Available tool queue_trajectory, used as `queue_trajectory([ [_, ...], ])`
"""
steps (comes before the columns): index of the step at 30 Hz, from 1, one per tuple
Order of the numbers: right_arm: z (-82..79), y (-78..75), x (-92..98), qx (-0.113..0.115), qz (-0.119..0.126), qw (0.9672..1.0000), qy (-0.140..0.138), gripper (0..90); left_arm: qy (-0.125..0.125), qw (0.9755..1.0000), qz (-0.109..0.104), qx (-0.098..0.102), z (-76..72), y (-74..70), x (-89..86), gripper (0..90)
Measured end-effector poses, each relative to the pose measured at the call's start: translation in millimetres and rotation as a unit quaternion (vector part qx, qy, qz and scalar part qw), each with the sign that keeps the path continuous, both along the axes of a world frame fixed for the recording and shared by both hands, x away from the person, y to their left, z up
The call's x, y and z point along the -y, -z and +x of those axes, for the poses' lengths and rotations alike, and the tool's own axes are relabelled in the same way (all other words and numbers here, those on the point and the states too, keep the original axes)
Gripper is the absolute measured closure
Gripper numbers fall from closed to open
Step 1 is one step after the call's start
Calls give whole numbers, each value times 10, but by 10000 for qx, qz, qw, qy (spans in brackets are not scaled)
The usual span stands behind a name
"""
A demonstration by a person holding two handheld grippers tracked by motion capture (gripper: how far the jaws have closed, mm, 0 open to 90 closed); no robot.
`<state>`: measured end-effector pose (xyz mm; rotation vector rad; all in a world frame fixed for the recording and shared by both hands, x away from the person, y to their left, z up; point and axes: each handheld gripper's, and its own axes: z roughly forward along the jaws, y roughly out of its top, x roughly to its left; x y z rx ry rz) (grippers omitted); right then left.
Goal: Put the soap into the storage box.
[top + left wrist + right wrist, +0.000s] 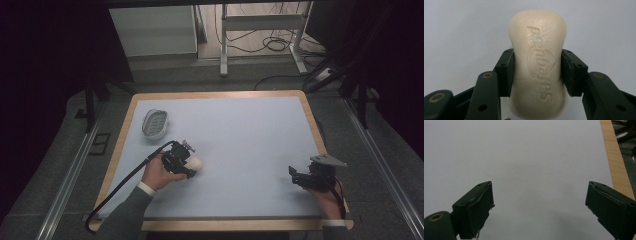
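Left gripper [192, 165] is clamped on the soap bar [194, 163]. In the left gripper view I see both pads [505, 72] pressing the bar's [539, 63] long sides, approx mid-length. Cream bar, embossed logo facing the cam, lettering reads upside down from here. Bar sticks out well past the jaw tips, and its near end runs back toward the gripper body. Light blue mat behind it; can't tell from this view whether the bar is touching the mat or lifted off it.

High view: left gripper sits over the left-centre of the mat [240, 130], bar end poking out on the right side of the jaws. Left hand [157, 175] wraps the gripper body from below-left, cable trailing off the front-left edge of the table.

Soap dish [154, 123] is on the mat, far-left area, up and left of the gripper, apart from it. Oval, light-coloured, ribbed inside, nothing in it that I can see.

Right gripper [300, 177] is near the right-front edge of the table [120, 145]. Right gripper view: jaws spread wide, nothing btwn them [539, 202], just bare mat and a strip of the wooden edge [615, 157] at the right.
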<state>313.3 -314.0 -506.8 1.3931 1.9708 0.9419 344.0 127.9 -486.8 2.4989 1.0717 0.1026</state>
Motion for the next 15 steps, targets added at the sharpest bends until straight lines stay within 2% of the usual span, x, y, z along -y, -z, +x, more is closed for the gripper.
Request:
queue_trajectory([
  [15, 7, 13, 7, -16, 3, 10000, 13, 78, -128, 9999, -72, 32, 111, -147, -152, 494],
])
